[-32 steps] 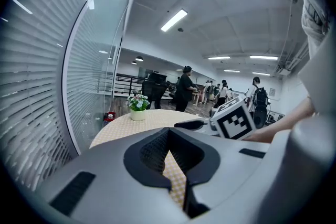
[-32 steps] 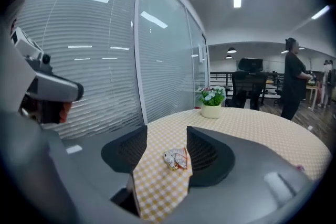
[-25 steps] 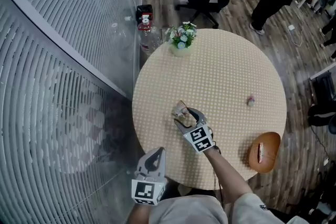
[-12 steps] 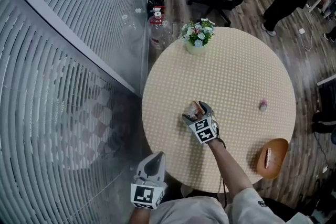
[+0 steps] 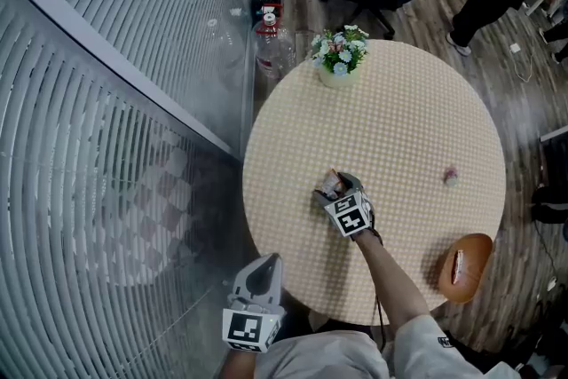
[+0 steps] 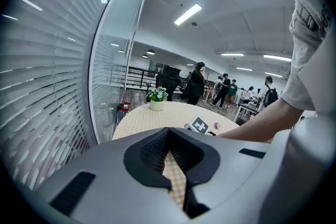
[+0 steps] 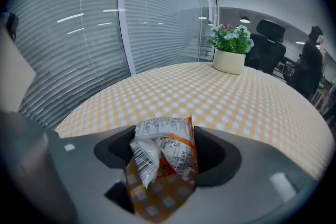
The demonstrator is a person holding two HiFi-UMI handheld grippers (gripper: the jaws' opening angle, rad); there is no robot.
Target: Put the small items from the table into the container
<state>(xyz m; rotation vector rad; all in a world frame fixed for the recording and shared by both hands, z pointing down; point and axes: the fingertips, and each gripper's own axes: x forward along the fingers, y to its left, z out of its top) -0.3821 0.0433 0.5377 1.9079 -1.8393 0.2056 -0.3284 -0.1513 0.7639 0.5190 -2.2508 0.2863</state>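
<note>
The right hand-held gripper (image 5: 341,191) has come down over the last second from a raised pose just behind the snack packet (image 7: 167,150) to sit low over the surface (image 5: 399,120). Its jaws are now either side of the packet and closing on it. The packet is crumpled and stands between the pads, but I cannot see them squeezing it yet, so I judge the grip not quite made. The packet itself has stayed in the same spot, left of the middle of the checked cloth. That is well apart from the brown oval container (image 5: 480,248) at the near right edge, which already holds one item. So this is the pick-up step: once the jaws clamp, the packet faces a long carry across to the right. A small pink item (image 5: 451,177) still lies untouched near the far right rim. The left hand-held gripper (image 5: 265,262) remains off the near edge, jaws together and empty.
</note>
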